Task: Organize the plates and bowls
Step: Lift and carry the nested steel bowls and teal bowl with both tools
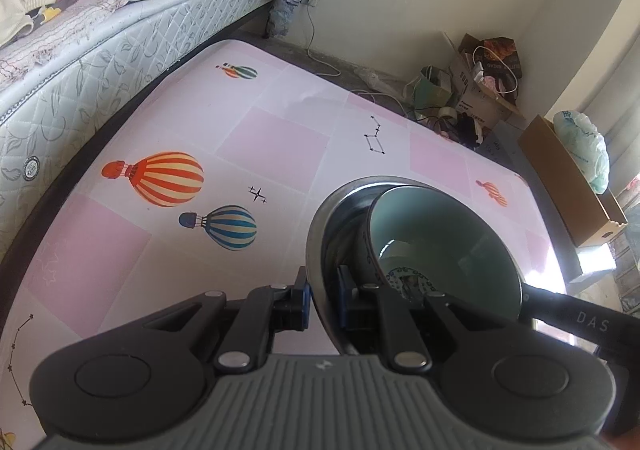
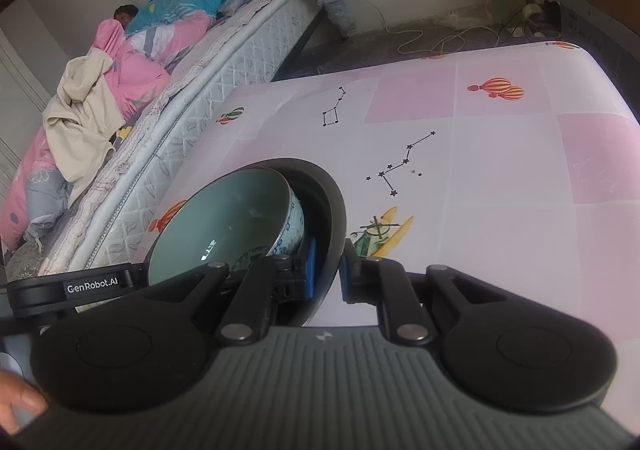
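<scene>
A grey metal dish (image 1: 316, 234) carries a pale green bowl (image 1: 440, 234) with a blue pattern on its outside; the bowl leans tilted inside the dish. My left gripper (image 1: 323, 300) is shut on the dish's left rim, one blue pad on each side of the rim. In the right wrist view my right gripper (image 2: 329, 270) is shut on the opposite rim of the dish (image 2: 332, 202), with the bowl (image 2: 232, 218) to the left of the rim. The dish hangs over the pink checked table (image 2: 500, 170). Each gripper's body shows at the edge of the other's view.
A bed (image 1: 100, 50) runs along the table's left side, with a person (image 2: 124, 14) lying under pink and blue bedding. Cardboard boxes (image 1: 568, 178) and bags (image 1: 472, 90) crowd the far right corner. Cables (image 2: 412, 38) trail on the floor. A hand (image 2: 16, 398) shows at the lower left.
</scene>
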Demonstrator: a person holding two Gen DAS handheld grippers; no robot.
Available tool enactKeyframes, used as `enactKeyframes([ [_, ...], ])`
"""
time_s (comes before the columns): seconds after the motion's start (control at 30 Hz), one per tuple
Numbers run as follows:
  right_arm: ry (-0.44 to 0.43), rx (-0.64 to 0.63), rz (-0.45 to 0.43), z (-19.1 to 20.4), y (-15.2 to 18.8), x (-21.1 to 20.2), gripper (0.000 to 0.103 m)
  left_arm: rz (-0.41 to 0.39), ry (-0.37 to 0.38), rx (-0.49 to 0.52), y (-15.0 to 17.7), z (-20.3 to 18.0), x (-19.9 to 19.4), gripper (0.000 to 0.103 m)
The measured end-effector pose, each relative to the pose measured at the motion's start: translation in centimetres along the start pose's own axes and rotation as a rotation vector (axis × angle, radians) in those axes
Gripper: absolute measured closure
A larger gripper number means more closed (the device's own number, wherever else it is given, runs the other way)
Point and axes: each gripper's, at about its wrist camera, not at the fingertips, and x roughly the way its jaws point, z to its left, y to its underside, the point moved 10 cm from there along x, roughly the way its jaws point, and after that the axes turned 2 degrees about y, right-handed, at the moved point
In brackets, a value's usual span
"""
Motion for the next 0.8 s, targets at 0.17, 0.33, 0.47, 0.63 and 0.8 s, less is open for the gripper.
enactKeyframes([
  [0.17,-0.003,0.0,-0.019,0.4,-0.3,-1.9,0.092,-0.017,0.013,0.012,-0.2,-0.8,-1.8,0.089],
  [0.33,-0.002,-0.007,-0.035,0.9,-0.2,-4.4,0.091,-0.037,0.037,0.014,-0.1,-1.6,-3.9,0.089],
  [0.47,-0.003,-0.011,-0.048,1.4,0.3,-6.5,0.091,-0.051,0.047,0.023,0.4,-2.2,-5.7,0.09],
  [0.63,-0.013,-0.002,-0.063,1.8,1.7,-9.3,0.091,-0.071,0.061,0.036,1.5,-3.0,-8.1,0.09],
  [0.8,-0.004,0.0,-0.07,2.1,3.8,-12.1,0.091,-0.073,0.072,0.048,3.5,-3.6,-10.1,0.09],
])
